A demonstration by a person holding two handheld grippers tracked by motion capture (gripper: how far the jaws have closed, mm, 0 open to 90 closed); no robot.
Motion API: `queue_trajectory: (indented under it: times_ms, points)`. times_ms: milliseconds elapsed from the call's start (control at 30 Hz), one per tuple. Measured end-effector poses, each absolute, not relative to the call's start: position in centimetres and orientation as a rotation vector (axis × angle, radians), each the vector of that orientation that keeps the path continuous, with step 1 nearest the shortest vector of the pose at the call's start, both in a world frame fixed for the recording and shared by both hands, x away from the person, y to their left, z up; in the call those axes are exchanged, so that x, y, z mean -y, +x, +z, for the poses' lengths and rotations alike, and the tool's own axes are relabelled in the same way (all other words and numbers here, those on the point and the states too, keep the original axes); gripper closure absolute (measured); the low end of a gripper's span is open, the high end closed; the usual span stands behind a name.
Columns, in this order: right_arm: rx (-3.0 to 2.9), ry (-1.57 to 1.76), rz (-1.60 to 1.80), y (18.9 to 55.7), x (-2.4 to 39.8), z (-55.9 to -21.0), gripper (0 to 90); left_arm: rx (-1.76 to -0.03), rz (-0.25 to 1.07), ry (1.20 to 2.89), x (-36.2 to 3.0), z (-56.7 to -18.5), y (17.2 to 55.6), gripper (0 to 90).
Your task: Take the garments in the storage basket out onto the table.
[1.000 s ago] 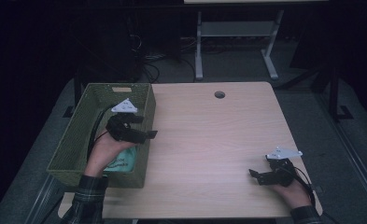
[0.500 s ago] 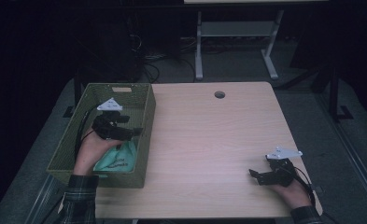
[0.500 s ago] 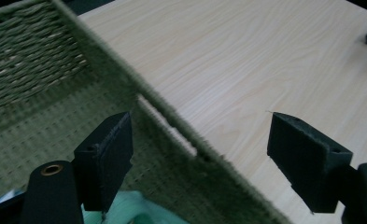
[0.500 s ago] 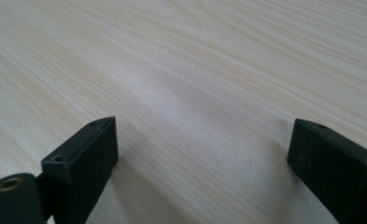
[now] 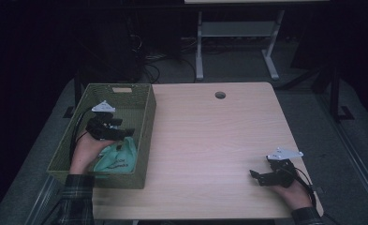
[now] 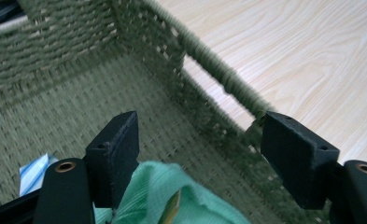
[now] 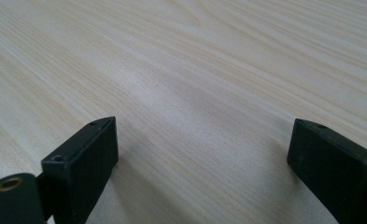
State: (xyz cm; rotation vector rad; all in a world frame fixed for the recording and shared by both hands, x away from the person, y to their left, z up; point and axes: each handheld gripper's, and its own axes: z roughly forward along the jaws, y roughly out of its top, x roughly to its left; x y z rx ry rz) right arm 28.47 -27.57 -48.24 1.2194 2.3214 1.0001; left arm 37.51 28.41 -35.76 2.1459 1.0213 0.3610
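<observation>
- The left gripper (image 5: 125, 132) sits low inside a green woven basket (image 5: 146, 123) at the left edge of the light wooden surface (image 5: 209, 140), held by the person's left hand (image 5: 85, 152).
- Its 2 fingers (image 6: 118, 149) stand wide but have just been closing; a mint-green cloth bag (image 5: 117, 157) lies under and partly between them, its fabric touching the inner face of 1 finger while the other finger stands apart from it.
- In the left gripper view the mint-green cloth bag (image 6: 172, 196) bunches up at the base of the fingers, with the basket's (image 6: 55, 107) woven floor and side wall beyond.
- A small blue-and-white striped item (image 6: 34, 170) lies on the basket floor just beside the bag.
- The bag rests in the near half of the basket, close to the wall that faces the surface.
- The right gripper (image 5: 256, 176) rests near the front right corner of the surface, well apart from the basket, in the person's right hand (image 5: 294, 194).
- Its fingers (image 7: 85, 154) are spread wide over bare wood (image 7: 195, 93), with nothing between them.
</observation>
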Motion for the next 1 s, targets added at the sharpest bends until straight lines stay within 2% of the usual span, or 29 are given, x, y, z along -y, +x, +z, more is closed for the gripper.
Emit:
queue_trajectory:
  times_ms: [233,1000]
  points:
    - [-2.321,1.22,1.0,28.5,27.6,-48.2,8.2,-1.044,0.358,2.184,-28.5,-36.9,38.0,32.1]
    - [-2.321,1.219,1.0,28.5,27.6,-48.2,8.2,-1.11,0.345,2.251,-29.4,-39.7,39.3,28.9]
